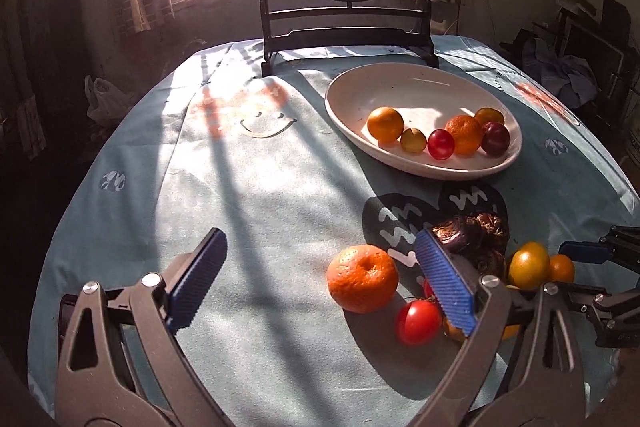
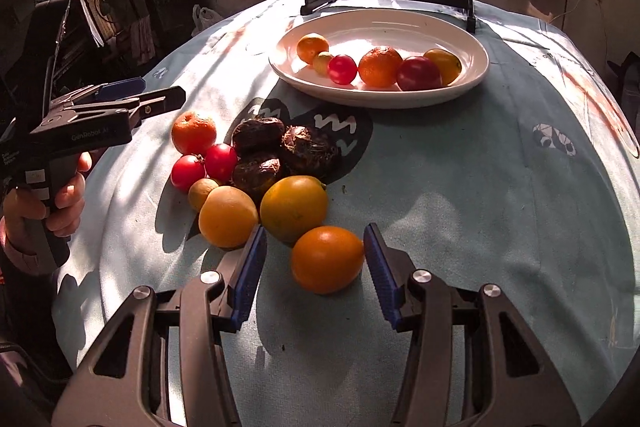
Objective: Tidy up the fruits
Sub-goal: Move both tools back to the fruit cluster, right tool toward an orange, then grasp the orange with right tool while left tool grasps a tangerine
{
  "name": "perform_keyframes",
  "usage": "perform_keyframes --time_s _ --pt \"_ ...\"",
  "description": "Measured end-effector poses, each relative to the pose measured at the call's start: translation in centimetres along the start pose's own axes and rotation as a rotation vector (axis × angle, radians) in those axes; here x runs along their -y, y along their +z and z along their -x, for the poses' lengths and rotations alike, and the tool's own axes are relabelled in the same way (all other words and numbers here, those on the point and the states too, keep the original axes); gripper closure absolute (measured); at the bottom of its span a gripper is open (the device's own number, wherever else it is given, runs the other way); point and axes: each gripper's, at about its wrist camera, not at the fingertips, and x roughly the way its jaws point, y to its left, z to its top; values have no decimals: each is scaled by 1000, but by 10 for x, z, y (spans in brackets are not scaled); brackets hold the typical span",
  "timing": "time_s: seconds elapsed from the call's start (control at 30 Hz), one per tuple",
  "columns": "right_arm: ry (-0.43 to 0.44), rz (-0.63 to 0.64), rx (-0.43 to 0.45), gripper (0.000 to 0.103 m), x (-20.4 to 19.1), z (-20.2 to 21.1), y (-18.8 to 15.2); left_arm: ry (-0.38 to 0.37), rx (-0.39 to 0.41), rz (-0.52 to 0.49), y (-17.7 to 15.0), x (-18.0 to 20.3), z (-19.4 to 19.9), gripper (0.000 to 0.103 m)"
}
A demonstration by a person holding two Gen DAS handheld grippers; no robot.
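Bracketing: right gripper jaws stand either side of the near orange fruit; right pad touches, left pad apart, so no grip yet.
Left gripper: jaws wide open, empty, near the mandarin.
Dish: far side of desk, six fruits.
Loose pile: nine pieces, near-left of dish.

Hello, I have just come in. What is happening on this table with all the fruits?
A person is sorting fruit with a hand-held gripper in each hand. Six small fruits already lie in the white oval dish. The right hand-held gripper has its blue pads on either side of a small round orange fruit at the near edge of the loose pile, not clearly clamped. The left hand-held gripper is open and empty beside a wrinkled orange mandarin.
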Motion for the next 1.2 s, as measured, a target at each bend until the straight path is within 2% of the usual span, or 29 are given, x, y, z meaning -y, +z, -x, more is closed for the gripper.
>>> perform_keyframes --time_s 0.23,0.47,0.57,0.8,0.87,1.13,1.2 --pt "-30 3 -21 52 3 -5 -2 17 -10 45 0 -13 -2 6" --pt "-50 15 -28 54 4 -6 -5 37 -30 130 -2 -38 -8 6" --pt "-50 9 -8 66 5 -2 -5 16 -45 157 -3 -44 -12 7" --pt "3 -72 27 66 18 8 -4 -81 -81 96 -7 -25 -20 8" --pt "11 -77 48 66 18 12 -3 -95 -91 69 -8 -17 -23 11" --pt "-1 -102 65 66 21 16 -3 -215 -143 57 -10 -5 -38 37" --pt "5 -107 78 66 22 19 -3 -234 -147 63 -11 -5 -40 39"
